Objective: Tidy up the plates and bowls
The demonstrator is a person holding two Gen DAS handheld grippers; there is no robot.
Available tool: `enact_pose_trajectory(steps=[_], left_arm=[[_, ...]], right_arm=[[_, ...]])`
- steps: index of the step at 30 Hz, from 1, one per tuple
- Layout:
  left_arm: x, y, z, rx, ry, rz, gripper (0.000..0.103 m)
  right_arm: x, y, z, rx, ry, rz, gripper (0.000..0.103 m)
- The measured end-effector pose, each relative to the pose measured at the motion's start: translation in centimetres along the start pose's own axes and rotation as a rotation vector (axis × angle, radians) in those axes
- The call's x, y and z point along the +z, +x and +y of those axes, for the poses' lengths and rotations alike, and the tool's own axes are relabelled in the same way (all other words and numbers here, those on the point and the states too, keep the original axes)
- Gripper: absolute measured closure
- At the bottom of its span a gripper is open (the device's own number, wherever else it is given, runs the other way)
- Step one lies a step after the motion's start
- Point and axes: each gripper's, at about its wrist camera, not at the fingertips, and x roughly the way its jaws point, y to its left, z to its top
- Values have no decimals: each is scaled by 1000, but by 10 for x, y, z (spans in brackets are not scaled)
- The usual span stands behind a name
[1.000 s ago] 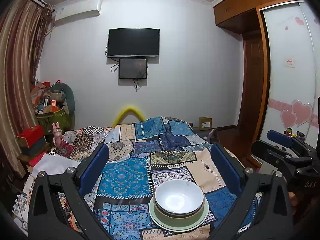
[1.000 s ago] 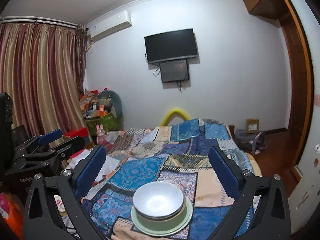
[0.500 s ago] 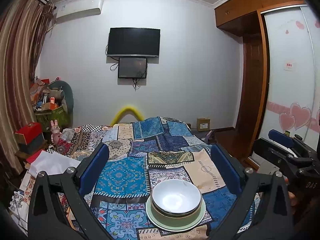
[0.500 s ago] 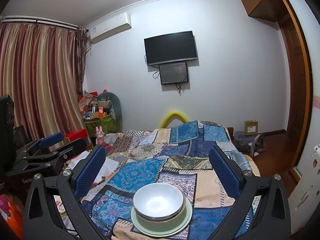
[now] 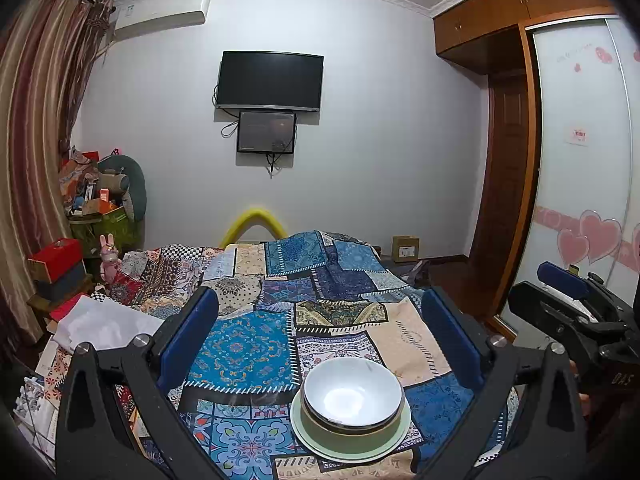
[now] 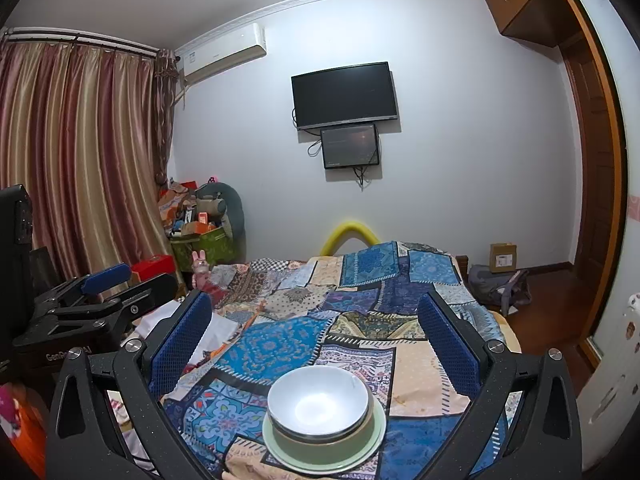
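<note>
A stack of bowls (image 5: 352,400) sits on a pale green plate (image 5: 312,442) on the patchwork bedspread. The top bowl is white, a green bowl is under it. The same bowl stack (image 6: 318,404) and plate (image 6: 380,436) show in the right wrist view. My left gripper (image 5: 320,312) is open and empty, raised above and behind the stack. My right gripper (image 6: 314,312) is open and empty, also above the stack. Each gripper shows at the edge of the other's view: the right gripper (image 5: 560,292) and the left gripper (image 6: 108,288).
The patchwork bedspread (image 5: 248,344) covers the bed. White folded cloth (image 5: 104,324) lies at its left edge. Clutter, a red box (image 5: 56,256) and curtains stand at the left. A wardrobe (image 5: 580,184) and door are at the right. A TV (image 5: 270,80) hangs on the far wall.
Both grippers have tilted up and drawn back slightly, so the stack sits a little lower in each view. The bowls and plate have not moved.
</note>
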Motion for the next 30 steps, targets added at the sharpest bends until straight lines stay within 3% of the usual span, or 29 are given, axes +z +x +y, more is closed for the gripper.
enact_pose_trajectory(steps=[30], left_arm=[[1,0,-1,-18,-23,-9,0]], right_arm=[[1,0,2,4,-3,3,0]])
